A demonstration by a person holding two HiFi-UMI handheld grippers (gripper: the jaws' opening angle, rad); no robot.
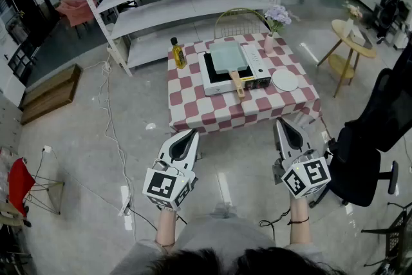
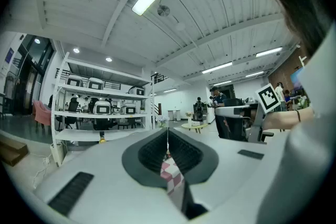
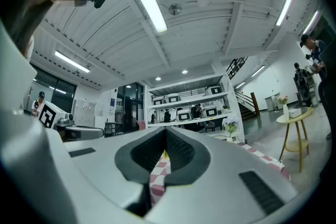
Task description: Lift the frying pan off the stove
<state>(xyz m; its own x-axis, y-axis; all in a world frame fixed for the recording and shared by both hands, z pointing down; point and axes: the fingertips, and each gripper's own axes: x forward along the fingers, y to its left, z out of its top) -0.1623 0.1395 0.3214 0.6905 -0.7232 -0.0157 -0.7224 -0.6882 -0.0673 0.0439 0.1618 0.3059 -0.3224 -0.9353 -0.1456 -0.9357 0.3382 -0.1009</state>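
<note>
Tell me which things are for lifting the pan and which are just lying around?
For the job: frying pan, stove, left tool, right tool, both shut and empty.
Just lying about: bottle, plate, flowers.

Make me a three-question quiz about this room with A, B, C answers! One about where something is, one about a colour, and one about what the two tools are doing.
1. In the head view, the yellow bottle stands:
A) left of the stove
B) right of the stove
C) on top of the stove

2. The tablecloth has squares of:
A) blue and white
B) red and white
C) green and yellow

3. The left tool and right tool are:
A) both wide open
B) one open, one shut
C) both shut and empty

Answers:
1 A, the bottle stands near the cloth's far left corner, beside the stove.
2 B, the checks are red and white.
3 C, each tool's own view shows its jaws together with nothing between them.
</note>
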